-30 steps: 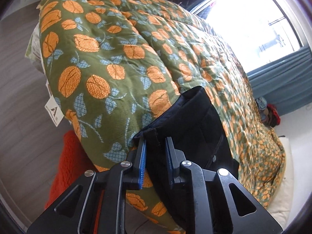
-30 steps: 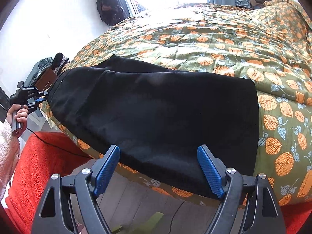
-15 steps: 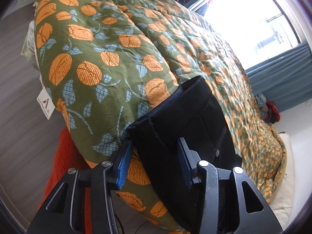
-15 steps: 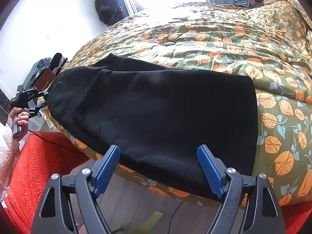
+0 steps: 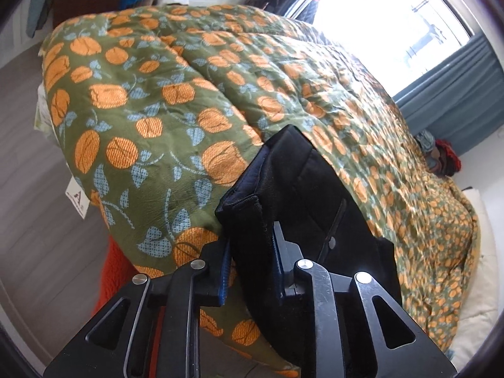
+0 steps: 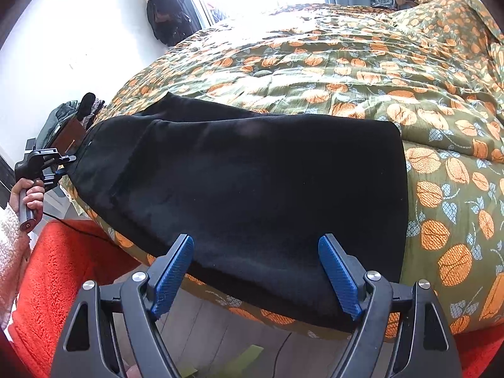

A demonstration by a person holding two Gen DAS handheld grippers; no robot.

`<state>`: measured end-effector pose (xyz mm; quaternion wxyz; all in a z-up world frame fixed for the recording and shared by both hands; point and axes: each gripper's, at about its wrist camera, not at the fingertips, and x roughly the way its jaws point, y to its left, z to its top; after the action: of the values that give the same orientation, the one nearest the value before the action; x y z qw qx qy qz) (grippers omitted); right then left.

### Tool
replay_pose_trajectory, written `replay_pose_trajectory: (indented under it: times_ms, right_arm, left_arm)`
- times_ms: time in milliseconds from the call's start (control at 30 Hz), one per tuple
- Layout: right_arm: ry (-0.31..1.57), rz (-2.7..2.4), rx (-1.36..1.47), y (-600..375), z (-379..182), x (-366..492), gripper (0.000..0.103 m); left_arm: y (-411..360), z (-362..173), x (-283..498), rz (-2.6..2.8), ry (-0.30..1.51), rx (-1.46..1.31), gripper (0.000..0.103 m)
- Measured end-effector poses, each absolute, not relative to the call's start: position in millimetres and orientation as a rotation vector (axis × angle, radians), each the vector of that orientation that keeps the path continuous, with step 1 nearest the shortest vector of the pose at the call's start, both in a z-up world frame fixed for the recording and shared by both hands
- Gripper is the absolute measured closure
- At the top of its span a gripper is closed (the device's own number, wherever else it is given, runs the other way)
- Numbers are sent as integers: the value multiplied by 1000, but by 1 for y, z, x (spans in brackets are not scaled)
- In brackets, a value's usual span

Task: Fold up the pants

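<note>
1. Between the earlier frames and now, the left claw (image 5: 250, 256) opened and re-closed, now pinching the pants (image 6: 252, 189) at their end.
2. Pants lie flat on the bed (image 6: 425, 100), long axis running leftward from the right claw (image 6: 256, 271).
3. Right claw is spread, hovering at their near edge, empty.

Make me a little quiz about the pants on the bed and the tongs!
1. True or false: the right tongs are wide open.
2. Which tongs pinch the black pants: A left, B right, C neither?
3. Fill in: the pants lie on a green quilt with ______ fruit.

Key: 1 true. 2 A: the left tongs are closed on a corner of the pants. 3 orange.
</note>
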<state>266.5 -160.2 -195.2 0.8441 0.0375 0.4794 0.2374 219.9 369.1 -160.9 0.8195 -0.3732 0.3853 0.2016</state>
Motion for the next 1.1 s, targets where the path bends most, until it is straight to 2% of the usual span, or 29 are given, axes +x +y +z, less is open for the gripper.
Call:
replay_pose_trajectory:
  times_ms: [233, 433, 567, 700, 800, 867, 900, 967, 1100]
  right_arm:
    - [983, 515, 67, -160, -192, 264, 22]
    - [953, 479, 106, -174, -189, 268, 22]
    - [922, 440, 146, -190, -185, 273, 22]
    - [881, 376, 189, -214, -178, 275, 22]
    - [875, 331, 220, -232, -179, 277, 22]
    - [875, 302, 234, -244, -180, 278, 22]
    - [874, 290, 243, -250, -180, 277, 22]
    - [861, 274, 261, -260, -177, 276, 22]
    - [848, 253, 283, -271, -175, 280, 22]
  left_arm:
    - [296, -80, 229, 379, 755, -484, 84]
    - [160, -25, 239, 159, 710, -105, 84]
    - [55, -37, 251, -42, 750, 74, 84]
    - [-31, -97, 273, -201, 865, 173, 83]
    - [-81, -160, 291, -253, 989, 279, 73]
    - [-103, -183, 291, -239, 1022, 368, 67]
    - [-108, -180, 286, -236, 1008, 390, 65]
    - [-105, -160, 277, -286, 993, 345, 51]
    - [-57, -95, 270, -289, 922, 185, 36]
